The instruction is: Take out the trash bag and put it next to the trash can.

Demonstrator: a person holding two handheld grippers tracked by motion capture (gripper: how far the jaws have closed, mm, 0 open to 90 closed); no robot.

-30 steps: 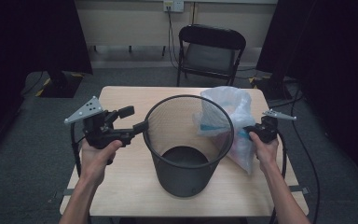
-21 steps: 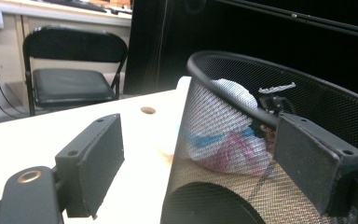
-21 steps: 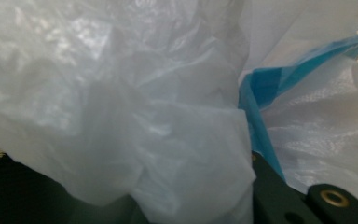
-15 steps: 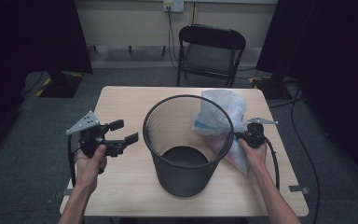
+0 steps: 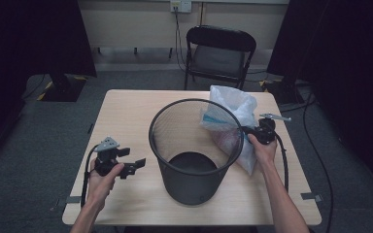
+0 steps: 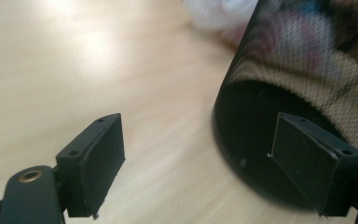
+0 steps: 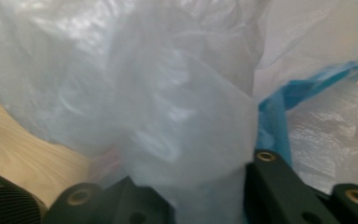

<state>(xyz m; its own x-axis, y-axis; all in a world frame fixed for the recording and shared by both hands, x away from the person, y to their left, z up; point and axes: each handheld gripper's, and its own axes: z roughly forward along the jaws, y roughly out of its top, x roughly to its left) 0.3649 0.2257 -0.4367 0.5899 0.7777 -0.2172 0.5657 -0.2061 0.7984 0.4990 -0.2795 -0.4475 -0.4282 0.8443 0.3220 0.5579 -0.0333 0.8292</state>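
While the white plastic bag [image 5: 233, 121] leans against the mesh bin [image 5: 194, 150] on the table [image 5: 126, 107], your right gripper [image 5: 248, 131] has just been opening, bag film between its jaws; your left gripper [image 5: 137, 164] hangs wide, empty.

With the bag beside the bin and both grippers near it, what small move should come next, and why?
Probably re-close the right gripper on the bag: its jaws have just been opening with the plastic between them, and the bag sits outside the bin. The left gripper hangs open, holding nothing.
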